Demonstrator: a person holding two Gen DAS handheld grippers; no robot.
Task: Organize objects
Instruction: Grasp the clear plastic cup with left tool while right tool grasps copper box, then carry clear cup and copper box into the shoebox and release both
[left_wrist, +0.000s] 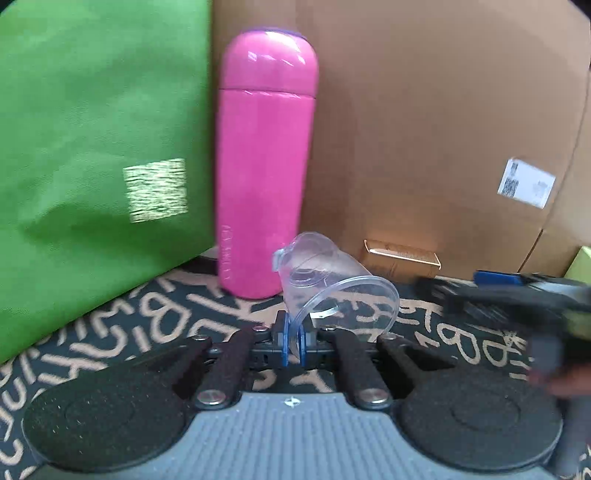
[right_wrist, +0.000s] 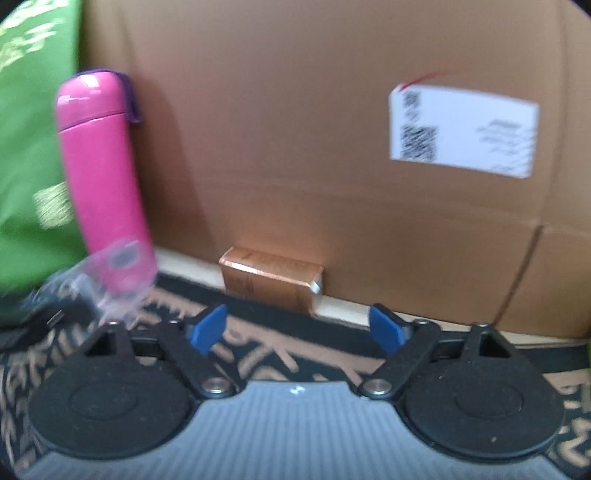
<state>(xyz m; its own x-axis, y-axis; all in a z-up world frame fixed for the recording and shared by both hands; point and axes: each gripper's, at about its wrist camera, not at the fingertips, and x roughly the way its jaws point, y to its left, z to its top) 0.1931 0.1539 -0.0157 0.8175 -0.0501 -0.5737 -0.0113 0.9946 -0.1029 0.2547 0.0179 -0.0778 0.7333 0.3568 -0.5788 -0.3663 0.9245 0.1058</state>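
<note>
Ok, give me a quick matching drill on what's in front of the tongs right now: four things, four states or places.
Things:
1. pink bottle
2. clear plastic cup
3. copper-coloured box
4. right tongs

States:
A. open, nothing between
B. upright beside the green bag
C. rim pinched in the left tongs
D. lying against the cardboard box

Pairs: 1-B, 2-C, 3-D, 4-A

Bottle (left_wrist: 266, 166) stands upright on the patterned mat (left_wrist: 129, 332), bag (left_wrist: 92, 147) close on its left, cardboard box (left_wrist: 424, 129) behind and to its right. Clear cup (left_wrist: 332, 280) lies tipped before the bottle's base, rim pinched in the left gripper (left_wrist: 293, 341). Small box (right_wrist: 271, 282) sits against the cardboard box's foot, ahead of the right gripper (right_wrist: 297, 326), seemingly just off the mat's far edge.
</note>
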